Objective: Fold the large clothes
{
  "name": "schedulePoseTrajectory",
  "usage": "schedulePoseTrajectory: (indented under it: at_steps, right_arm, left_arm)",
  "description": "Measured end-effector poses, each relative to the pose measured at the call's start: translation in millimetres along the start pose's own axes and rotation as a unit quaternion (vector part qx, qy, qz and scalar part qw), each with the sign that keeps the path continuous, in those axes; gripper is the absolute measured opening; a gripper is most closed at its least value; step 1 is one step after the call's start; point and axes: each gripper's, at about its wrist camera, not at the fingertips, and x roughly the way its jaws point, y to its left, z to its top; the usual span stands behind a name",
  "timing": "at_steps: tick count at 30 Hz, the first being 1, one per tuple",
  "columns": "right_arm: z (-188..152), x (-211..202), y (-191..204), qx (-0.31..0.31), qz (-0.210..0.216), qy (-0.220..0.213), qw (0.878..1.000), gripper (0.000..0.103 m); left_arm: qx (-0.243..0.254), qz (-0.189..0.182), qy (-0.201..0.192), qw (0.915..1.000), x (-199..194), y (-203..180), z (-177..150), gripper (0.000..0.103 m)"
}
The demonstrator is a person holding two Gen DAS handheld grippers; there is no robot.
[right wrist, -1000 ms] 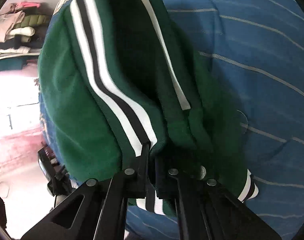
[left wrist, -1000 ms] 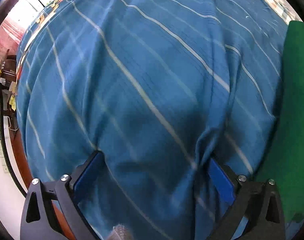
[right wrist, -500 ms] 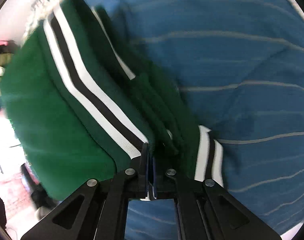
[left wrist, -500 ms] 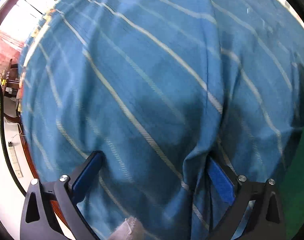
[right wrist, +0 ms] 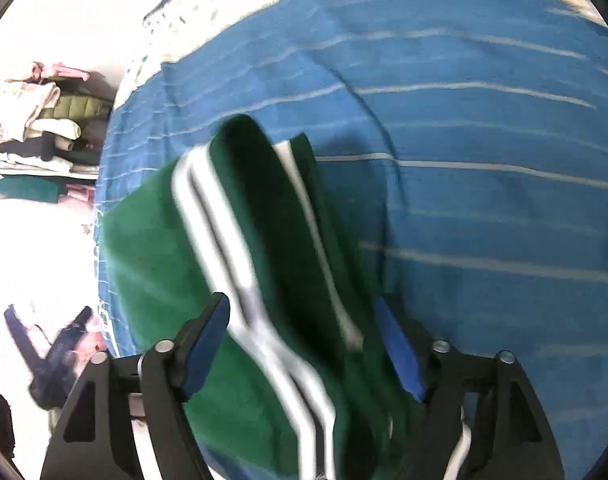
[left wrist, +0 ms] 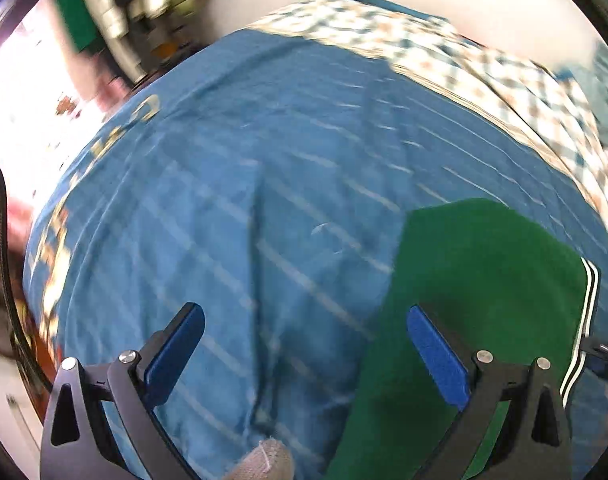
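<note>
The green garment (right wrist: 152,248), with white and black striped trim, lies bunched on the blue striped bedspread (right wrist: 483,200). My right gripper (right wrist: 300,302) is just above it and its jaws are opening. The striped hem (right wrist: 220,220) hangs blurred between the blue pads, which do not press on it. In the left wrist view my left gripper (left wrist: 304,314) hovers open over the bedspread (left wrist: 244,220) with nothing between its fingers. The flat green garment (left wrist: 483,264) lies under the right finger.
A checked cloth (left wrist: 463,52) covers the far end of the bed. Folded clothes are stacked on shelves (right wrist: 44,128) beyond the bed's left side. A black cable (left wrist: 2,200) hangs at the left edge. A dark, blurred object (right wrist: 52,344) lies on the floor.
The right gripper's jaws, shut on the striped hem before, have spread apart and the garment is slipping out. The left gripper has lifted off the bedspread and swung toward the green garment.
</note>
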Motion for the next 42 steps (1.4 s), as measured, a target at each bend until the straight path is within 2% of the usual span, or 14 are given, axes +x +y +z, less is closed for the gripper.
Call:
schedulePoseTrajectory:
  at_steps: [4,5,6,7,9,13,15,19,22,28,33,35,37,42]
  right_arm:
    - [13.5,43.2,-4.2,0.002,0.022,0.054,0.998,0.080]
    - [12.0,42.0,-2.4,-0.004,0.023,0.050,0.999,0.071]
    - [11.5,41.5,-2.0,0.000,0.024,0.051,0.998,0.033]
    - [6.8,37.8,-1.3,0.011,0.030,0.051,0.998,0.021]
    - [-5.2,18.0,3.6,0.027,0.052,0.035,0.998,0.017]
    - [-28.3,-37.8,1.2,0.108,0.107,0.003,0.988,0.016]
    - [-41.4,-63.9,-3.6,0.140,0.097,-0.009,0.985,0.015]
    - [-63.1,-60.8,-57.1,0.185,0.034,0.001,0.982,0.015]
    - [-48.5,-17.3,-72.7,0.193,0.005,0.004,0.981,0.016]
    - [-17.2,9.1,-33.3,0.075,-0.107,0.034,0.991,0.027]
    - [-5.7,-49.8,-9.9,0.082,-0.088,-0.032,0.992,0.032]
    - [0.6,-67.2,8.6,0.078,-0.038,-0.065,0.994,0.032]
    - [12.3,-55.4,28.3,0.056,0.009,-0.055,0.997,0.032]
    - [39.5,41.0,76.0,0.013,0.008,0.038,0.999,0.032]
  left_arm:
    - [0.062,0.000,0.014,0.9980,25.1,-22.9,-7.0,0.103]
    - [0.069,0.001,0.018,0.9975,23.7,-27.7,-6.6,0.103]
    - [0.075,0.003,0.021,0.9970,26.6,-30.0,-9.3,0.103]
    - [0.078,0.007,0.020,0.9967,26.9,-30.8,-11.4,0.103]
    - [0.081,0.013,0.024,0.9963,23.4,-30.8,-15.1,0.103]
    - [0.060,-0.002,0.037,0.9975,5.8,-27.7,-14.2,0.103]
    - [0.050,-0.006,0.038,0.9980,-0.8,-29.7,-14.5,0.103]
    - [0.073,-0.001,0.044,0.9963,8.3,-43.7,-13.7,0.103]
    - [0.082,0.007,0.050,0.9954,20.5,-51.2,-10.6,0.103]
    - [0.084,0.014,0.045,0.9953,14.8,-48.1,3.0,0.103]
    - [0.093,-0.006,-0.022,0.9954,-11.3,-73.5,36.2,0.103]
    - [0.107,0.004,-0.024,0.9940,5.2,-89.5,43.8,0.103]
    - [0.136,0.026,0.002,0.9904,41.8,-106.8,45.0,0.103]
    - [0.167,0.041,0.019,0.9850,77.0,-109.3,45.2,0.103]
